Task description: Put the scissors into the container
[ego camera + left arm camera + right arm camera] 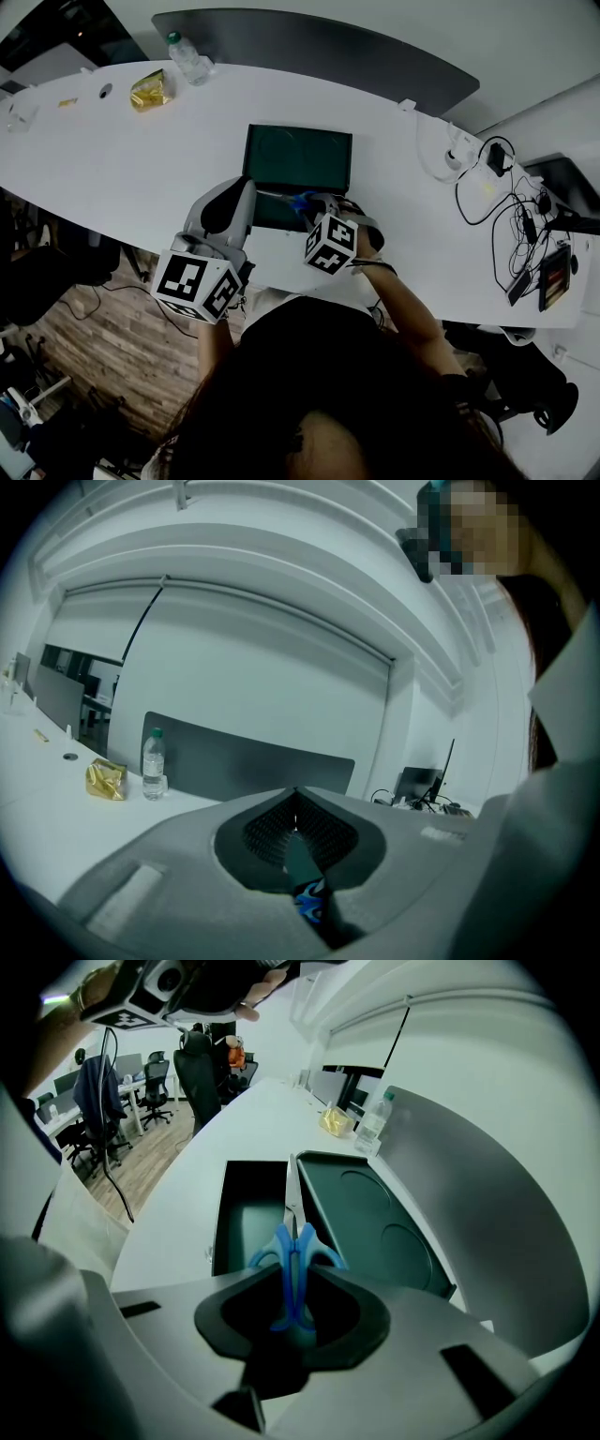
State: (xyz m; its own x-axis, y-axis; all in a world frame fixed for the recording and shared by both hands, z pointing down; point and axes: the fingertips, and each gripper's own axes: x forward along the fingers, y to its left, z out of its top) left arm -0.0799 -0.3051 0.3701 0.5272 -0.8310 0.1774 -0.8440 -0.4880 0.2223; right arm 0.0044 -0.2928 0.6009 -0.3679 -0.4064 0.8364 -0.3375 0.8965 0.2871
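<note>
Blue-handled scissors [292, 1251] sit between the jaws of my right gripper [295, 1276], which is shut on the handles. The closed blades point forward over the dark green container [246, 1213], whose lid [370, 1227] lies open beside it. In the head view the container [297, 157] rests mid-table, and the right gripper [309, 202] holds the scissors [300, 200] at its near edge. My left gripper [242, 187] hovers at the container's left near corner. In its own view the left gripper [296, 797] is tilted up at the wall, jaws together, with an unidentifiable dark strip in the hollow.
A water bottle [187, 58] and a yellow packet [150, 91] stand at the far left of the white table [112, 169]. Cables and chargers [506, 197] crowd the right end. A grey divider panel [319, 47] runs along the far edge.
</note>
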